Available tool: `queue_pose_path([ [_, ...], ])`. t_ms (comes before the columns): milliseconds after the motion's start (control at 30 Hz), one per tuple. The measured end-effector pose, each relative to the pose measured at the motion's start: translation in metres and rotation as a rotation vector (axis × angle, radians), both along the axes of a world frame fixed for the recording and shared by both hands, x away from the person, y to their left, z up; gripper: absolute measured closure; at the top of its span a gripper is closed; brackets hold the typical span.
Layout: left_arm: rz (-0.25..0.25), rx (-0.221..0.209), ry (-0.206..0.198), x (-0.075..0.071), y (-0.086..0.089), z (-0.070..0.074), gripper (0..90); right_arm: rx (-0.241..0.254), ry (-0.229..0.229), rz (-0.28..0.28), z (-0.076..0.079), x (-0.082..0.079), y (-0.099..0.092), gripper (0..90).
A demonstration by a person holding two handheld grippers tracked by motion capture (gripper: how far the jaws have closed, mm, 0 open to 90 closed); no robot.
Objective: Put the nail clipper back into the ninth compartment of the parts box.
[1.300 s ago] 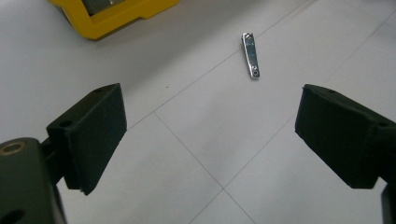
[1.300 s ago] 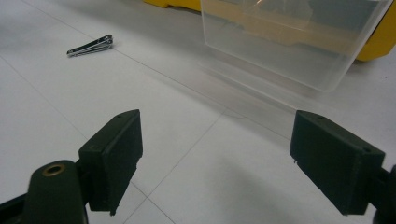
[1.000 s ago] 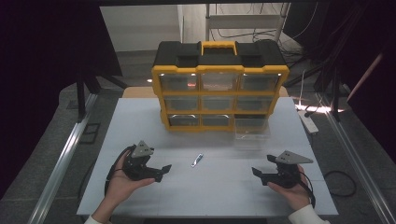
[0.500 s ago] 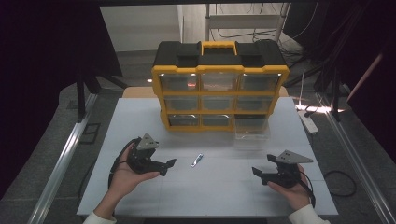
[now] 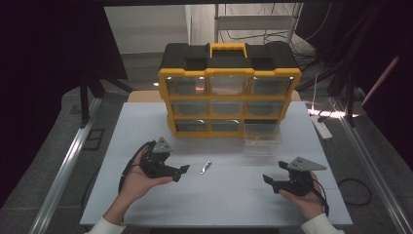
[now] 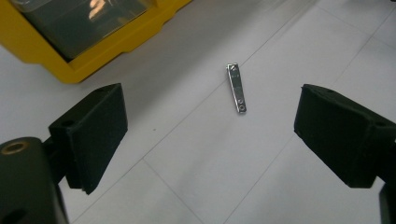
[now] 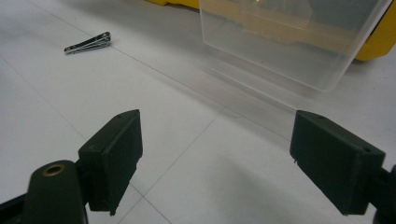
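Since a moment ago the left gripper (image 5: 181, 170) has been edging rightward across the table (image 5: 146, 126), and it is now hovering with its jaws spread wide just short of the nail clipper (image 6: 236, 87), while the right gripper (image 5: 267, 179) is waiting, equally spread, well off to the right near the pulled-out clear drawer (image 7: 289, 37). Lying flat and alone in front of the yellow organizer (image 5: 229, 87), the clipper is looking like a small, slim, shiny folded metal piece. It is probably light, stiff and slippery, so pinching across its narrow sides at mid-length seems the safest hold.
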State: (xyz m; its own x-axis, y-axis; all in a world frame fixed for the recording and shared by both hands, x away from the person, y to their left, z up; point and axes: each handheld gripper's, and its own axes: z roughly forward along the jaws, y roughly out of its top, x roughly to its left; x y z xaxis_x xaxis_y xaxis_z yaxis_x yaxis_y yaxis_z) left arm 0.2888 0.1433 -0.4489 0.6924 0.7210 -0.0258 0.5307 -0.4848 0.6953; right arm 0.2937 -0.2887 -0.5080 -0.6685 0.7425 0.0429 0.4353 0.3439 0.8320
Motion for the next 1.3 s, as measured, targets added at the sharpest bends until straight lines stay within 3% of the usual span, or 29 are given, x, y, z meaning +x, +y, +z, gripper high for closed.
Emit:
queue_pose_path([
  [433,-0.044,0.019,0.026,0.017,-0.023,-0.001,10.4,0.000,-0.001,-0.002,0.000,0.000,-0.001,17.7],
  [667,-0.061,0.024,0.026,0.019,-0.032,0.002,10.3,0.000,-0.002,-0.004,0.001,0.000,-0.001,17.7],
  [1000,-0.069,0.035,0.029,0.024,-0.040,0.002,10.4,-0.001,-0.005,-0.003,0.001,0.000,-0.002,17.8],
  [1300,-0.063,0.058,0.056,0.035,-0.049,-0.001,10.2,-0.008,-0.004,-0.005,0.001,0.000,-0.002,17.8],
])
